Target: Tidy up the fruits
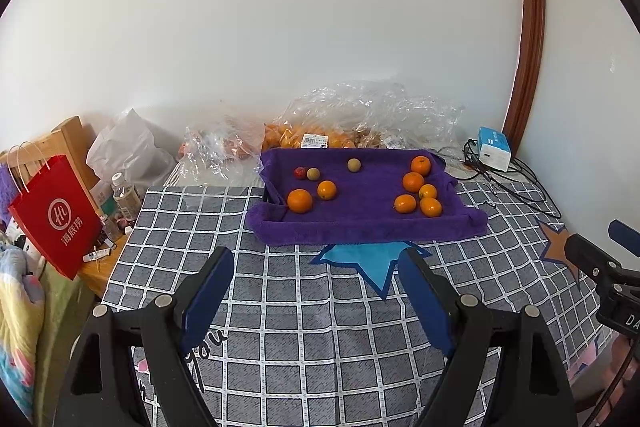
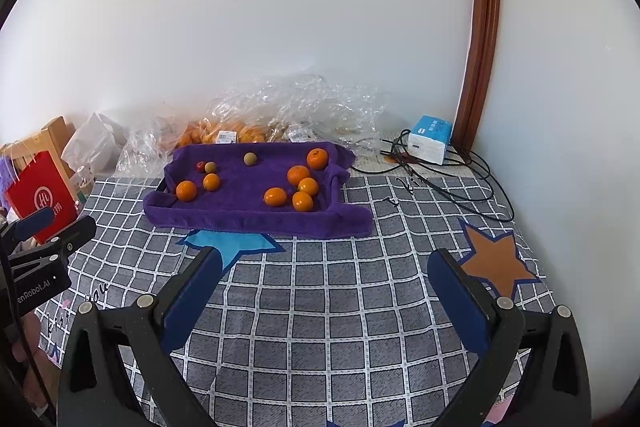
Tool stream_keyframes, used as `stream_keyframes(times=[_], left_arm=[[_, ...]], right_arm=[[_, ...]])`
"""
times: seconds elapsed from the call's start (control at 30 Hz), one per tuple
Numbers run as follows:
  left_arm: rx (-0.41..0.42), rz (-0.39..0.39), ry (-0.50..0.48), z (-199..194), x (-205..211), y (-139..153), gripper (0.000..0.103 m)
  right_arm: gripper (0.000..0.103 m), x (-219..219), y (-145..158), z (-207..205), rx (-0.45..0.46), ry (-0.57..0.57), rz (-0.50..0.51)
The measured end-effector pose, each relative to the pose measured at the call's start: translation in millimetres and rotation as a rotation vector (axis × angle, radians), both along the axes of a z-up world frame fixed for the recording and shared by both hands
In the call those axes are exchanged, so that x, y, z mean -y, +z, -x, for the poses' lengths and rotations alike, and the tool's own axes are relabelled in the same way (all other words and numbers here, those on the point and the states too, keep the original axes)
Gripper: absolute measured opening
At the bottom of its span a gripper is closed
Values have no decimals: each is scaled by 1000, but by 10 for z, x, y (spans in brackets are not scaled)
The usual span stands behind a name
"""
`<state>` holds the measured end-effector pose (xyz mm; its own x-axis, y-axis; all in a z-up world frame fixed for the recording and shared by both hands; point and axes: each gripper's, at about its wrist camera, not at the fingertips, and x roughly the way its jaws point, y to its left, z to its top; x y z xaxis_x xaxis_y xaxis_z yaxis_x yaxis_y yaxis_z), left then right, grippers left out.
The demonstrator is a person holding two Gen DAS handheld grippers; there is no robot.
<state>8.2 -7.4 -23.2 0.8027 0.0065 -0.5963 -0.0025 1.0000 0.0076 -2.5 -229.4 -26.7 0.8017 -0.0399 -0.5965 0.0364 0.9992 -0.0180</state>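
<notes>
Left fingers: the left gripper is hovering low over the checked cloth, its blue fingers standing wide apart and holding nothing.
Right fingers: the right gripper is also hanging wide and holding nothing, near the brown star.
Why they are waiting here: both are pointing at the tray, well short of it, so either one looks ready to reach in.
Tray: the purple towel tray is sitting past the blue star, its raised edges keeping the round fruit from rolling off.
Fruit: five oranges are bunching together on the right side. Two oranges, a small red fruit and two brownish balls are lying on the left and at the back.
Sorted or not: I am guessing partly, since the oranges are in two groups.
Left view only: it is showing the bottles beside the red bag.
Right view only: it is showing the whole brown star and more of the black cables.
</notes>
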Motion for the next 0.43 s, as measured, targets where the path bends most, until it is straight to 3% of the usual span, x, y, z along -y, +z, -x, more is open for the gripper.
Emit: stream_keyframes(times=[0.43], left_arm=[[4, -3, -11, -29, -2, 3, 84]], right_arm=[[101, -21, 5, -9, 4, 7, -1]])
